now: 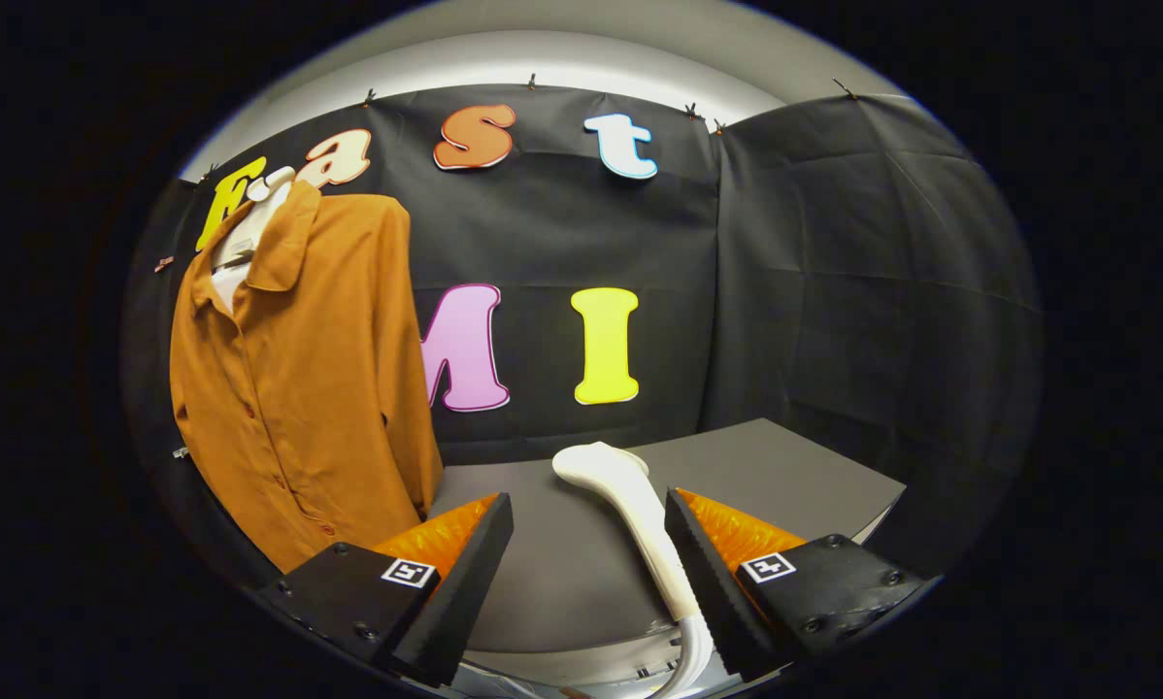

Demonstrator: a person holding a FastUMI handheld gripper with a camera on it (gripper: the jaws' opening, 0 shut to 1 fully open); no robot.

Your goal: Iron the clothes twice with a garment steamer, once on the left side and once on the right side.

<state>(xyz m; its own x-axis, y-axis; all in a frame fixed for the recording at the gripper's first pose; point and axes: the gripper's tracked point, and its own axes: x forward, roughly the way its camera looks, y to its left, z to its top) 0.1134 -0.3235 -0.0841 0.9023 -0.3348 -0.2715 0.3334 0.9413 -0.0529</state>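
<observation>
- The shirt [300, 388], hanging beyond the tool's [589, 553] left finger, was plain rust-orange with matching buttons.
- The garment steamer [630, 505], against the right finger, was cream-white.
- The surface [785, 476] was matte dark grey.

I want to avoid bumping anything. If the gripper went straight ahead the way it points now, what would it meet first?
Probably the white garment steamer, lying on the dark table between the open gripper fingers, close to one of them. The orange shirt hangs off to the side, though depth is unclear.
</observation>
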